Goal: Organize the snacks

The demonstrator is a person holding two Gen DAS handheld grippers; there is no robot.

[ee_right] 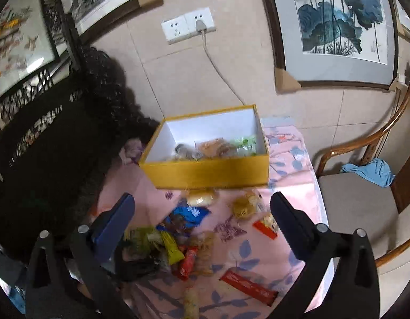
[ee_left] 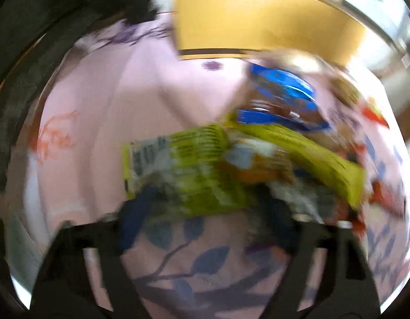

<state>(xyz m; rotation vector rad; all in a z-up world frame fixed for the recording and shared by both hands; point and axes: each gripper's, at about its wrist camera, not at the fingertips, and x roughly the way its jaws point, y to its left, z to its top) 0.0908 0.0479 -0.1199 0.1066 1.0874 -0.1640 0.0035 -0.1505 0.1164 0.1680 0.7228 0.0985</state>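
Right gripper (ee_right: 202, 223): fingers spread wide, holding nothing, hovering above the pink floral cloth (ee_right: 290, 159).

Left gripper (ee_left: 205, 212): view heavily blurred. Fingers stand well apart at either side of a green snack packet (ee_left: 183, 170); whether they touch or grip it cannot be told.

Yellow box (ee_right: 205, 171) — open, white inside — sits at the far end of the cloth, with several wrapped snacks already in it.

Loose snacks lie on the cloth near the box: a blue packet (ee_right: 189, 214) and a yellow-green bar (ee_right: 170, 247) at left, a red bar (ee_right: 247, 287) nearest, a small yellow packet (ee_right: 243, 207) to the right.

A wooden chair (ee_right: 359, 199) stands right of the cloth — a blue rag (ee_right: 372, 171) on its seat.
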